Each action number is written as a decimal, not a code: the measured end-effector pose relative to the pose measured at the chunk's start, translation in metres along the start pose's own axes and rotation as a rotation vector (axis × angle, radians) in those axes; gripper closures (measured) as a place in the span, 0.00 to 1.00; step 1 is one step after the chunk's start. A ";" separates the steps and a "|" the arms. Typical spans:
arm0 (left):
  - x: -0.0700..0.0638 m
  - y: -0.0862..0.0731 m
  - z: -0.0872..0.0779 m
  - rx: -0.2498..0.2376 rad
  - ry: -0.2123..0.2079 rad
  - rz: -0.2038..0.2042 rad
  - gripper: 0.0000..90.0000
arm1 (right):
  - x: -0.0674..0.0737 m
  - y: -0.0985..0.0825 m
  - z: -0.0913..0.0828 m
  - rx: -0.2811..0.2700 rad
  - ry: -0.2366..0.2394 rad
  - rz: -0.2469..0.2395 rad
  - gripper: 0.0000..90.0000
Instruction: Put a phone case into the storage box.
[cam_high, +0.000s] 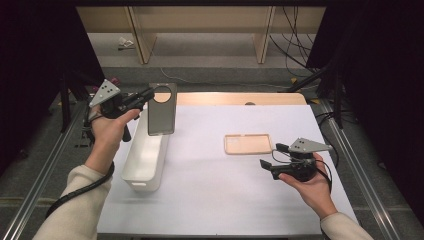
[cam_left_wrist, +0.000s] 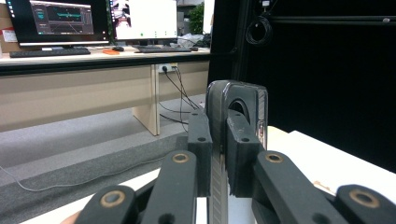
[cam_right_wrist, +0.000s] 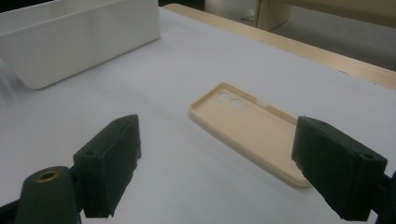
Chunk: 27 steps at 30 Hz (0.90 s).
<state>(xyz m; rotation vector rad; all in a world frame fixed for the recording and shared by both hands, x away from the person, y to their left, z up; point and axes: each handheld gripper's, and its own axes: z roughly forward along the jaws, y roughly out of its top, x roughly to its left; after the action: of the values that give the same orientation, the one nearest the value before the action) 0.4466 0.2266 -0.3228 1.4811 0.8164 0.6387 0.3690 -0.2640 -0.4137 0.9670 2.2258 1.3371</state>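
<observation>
So the left gripper (cam_high: 148, 93) is pinching a dark phone case (cam_high: 162, 109) by its top edge, jaws pressed tight on it, and the case hangs upright in the air over the far end of the white bin (cam_high: 145, 159). In the left gripper view the case (cam_left_wrist: 236, 109) stands on edge between the two black jaws, with its round camera hole showing at the top.

The right gripper (cam_high: 266, 164) sits low on the right side of the table, jaws spread wide with nothing between them. A tan phone case (cam_high: 248, 144) lies flat, open side up, just beyond it; in the right gripper view that case (cam_right_wrist: 252, 126) lies between and ahead of the jaws, not touching either one.

Room-wise, the white sheet (cam_high: 215, 195) covering the table has lots of bare space in the middle and along the near edge. The bin hugs the left edge, running front to back, and it looks empty as far as the high view can see inside. A strip of bare wood tabletop (cam_high: 235, 98) shows past the sheet's far edge.

Beyond the table is grey floor, a wooden desk frame (cam_high: 145, 35) and some loose cables (cam_high: 295, 45). The left gripper view picks up monitors (cam_left_wrist: 60, 21) and a keyboard on a desk across the room. Dark curtains close off both sides.
</observation>
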 end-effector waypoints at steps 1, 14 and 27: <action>0.002 0.001 0.001 0.004 0.003 0.005 0.91 | 0.000 0.000 0.000 0.000 0.000 0.000 0.18; 0.023 -0.001 0.011 0.035 0.023 0.018 0.91 | -0.001 -0.001 0.001 0.003 0.002 0.009 0.18; 0.044 -0.003 0.014 0.052 0.052 0.014 0.91 | -0.001 -0.001 0.001 0.001 0.001 0.014 0.18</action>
<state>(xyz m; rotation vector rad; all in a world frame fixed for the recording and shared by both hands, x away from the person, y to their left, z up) 0.4833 0.2536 -0.3306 1.5238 0.8686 0.6735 0.3700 -0.2648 -0.4152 0.9839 2.2248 1.3432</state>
